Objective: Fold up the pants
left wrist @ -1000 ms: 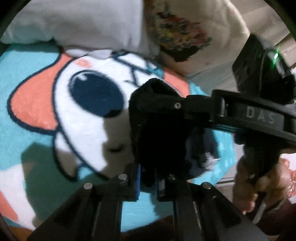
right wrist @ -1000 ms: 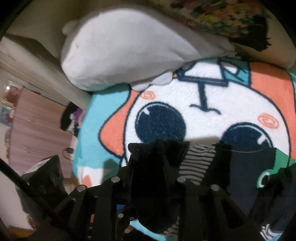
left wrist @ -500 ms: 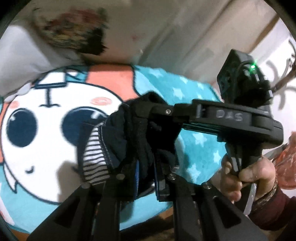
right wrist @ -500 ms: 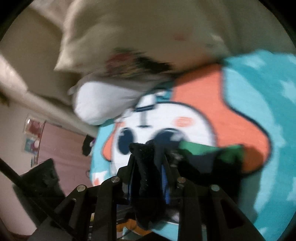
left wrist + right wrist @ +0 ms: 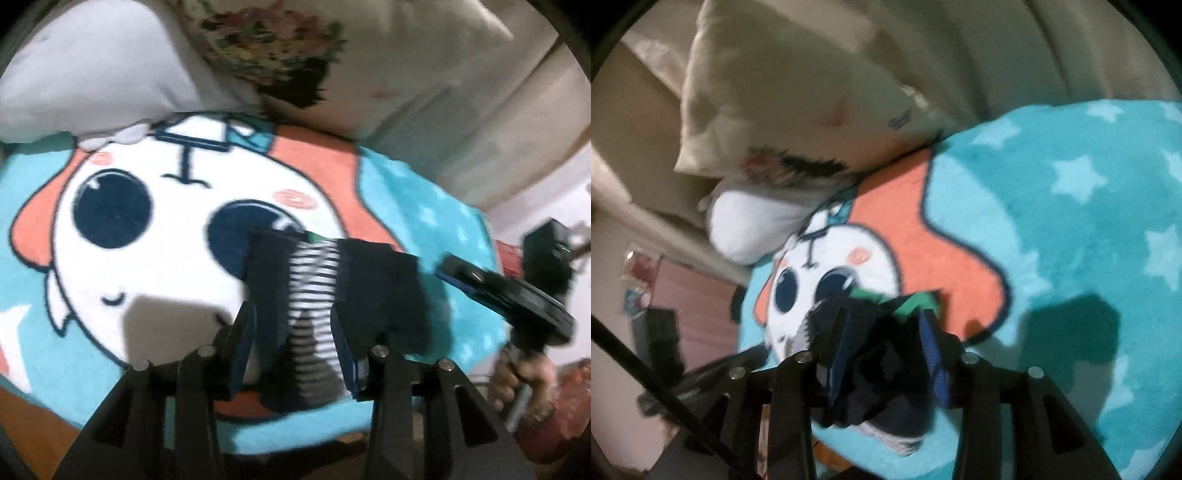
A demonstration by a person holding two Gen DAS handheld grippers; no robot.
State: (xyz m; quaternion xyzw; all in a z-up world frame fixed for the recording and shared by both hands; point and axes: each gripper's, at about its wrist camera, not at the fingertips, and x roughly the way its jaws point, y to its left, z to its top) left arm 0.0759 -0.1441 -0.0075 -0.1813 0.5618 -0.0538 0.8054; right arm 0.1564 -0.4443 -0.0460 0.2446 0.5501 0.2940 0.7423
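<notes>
The dark navy pants (image 5: pixel 373 280), with a striped panel (image 5: pixel 314 280) and green trim, lie folded in a small bundle on the cartoon-face blanket (image 5: pixel 110 273). My left gripper (image 5: pixel 293 332) hangs just over their near edge. Its jaws are opening, with the striped cloth between the blue pads (image 5: pixel 345 347) and slack. My right gripper (image 5: pixel 448 267), held by a hand (image 5: pixel 524 373), sits just off the bundle's right edge. In the right wrist view the pants (image 5: pixel 886 373) bunch between that gripper's (image 5: pixel 886 339) spreading fingers, whose jaws are opening too.
A white cushion (image 5: pixel 92 74) and a cream pillow with a flowered print (image 5: pixel 280 48) lie along the blanket's far side. The teal star-patterned part of the blanket (image 5: pixel 1071 206) stretches to the right. The blanket's near edge (image 5: pixel 258 439) is close under the left gripper.
Both grippers carried the pinched pants to the right across the blanket. Their jaws have now spread, the bundle rests on the blanket, and the right gripper has drawn off to the right.
</notes>
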